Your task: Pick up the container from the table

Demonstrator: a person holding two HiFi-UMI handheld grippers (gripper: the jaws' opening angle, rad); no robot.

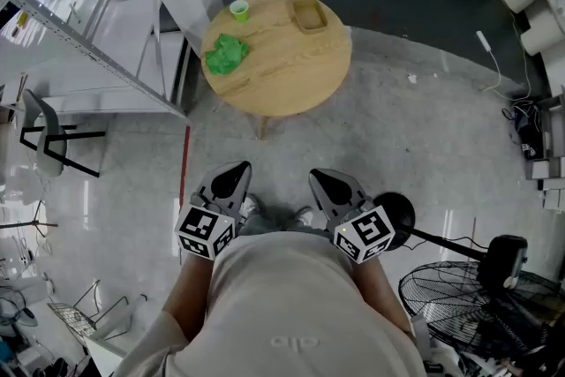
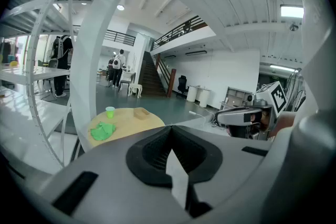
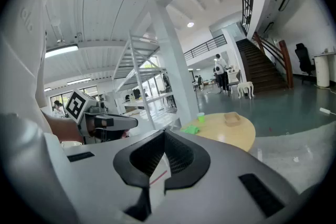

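While I stand well apart from the round light wooden table (image 1: pixel 282 79), I judge the task to be only at its beginning, because the approach is not yet made. The shallow tan rectangular container (image 1: pixel 309 15) lies on the table close to its far edge, on the right part of the top. A small green cup (image 1: pixel 239 10) stands near the same far edge on the left part. A crumpled green cloth (image 1: pixel 226 55) lies near the cup, more toward my side of the table.

My left gripper (image 1: pixel 233 177) and my right gripper (image 1: pixel 327 182) are both close to my body, on the near side of the table. They point toward it and a little downward. Each has its jaws pressed together, with nothing between them.

For the next move I think I must first walk up to the table. Then I must spread the jaws of one gripper, probably the right, and bring them over one wall of the container.

The head view gives the layout of the table top from above and a black floor fan (image 1: pixel 468 305) at my right, away from the table. It does not show well how the pads meet. The two gripper views show that. They also show a dark staircase (image 2: pixel 152 73) and some people (image 2: pixel 118 65) far behind the table.
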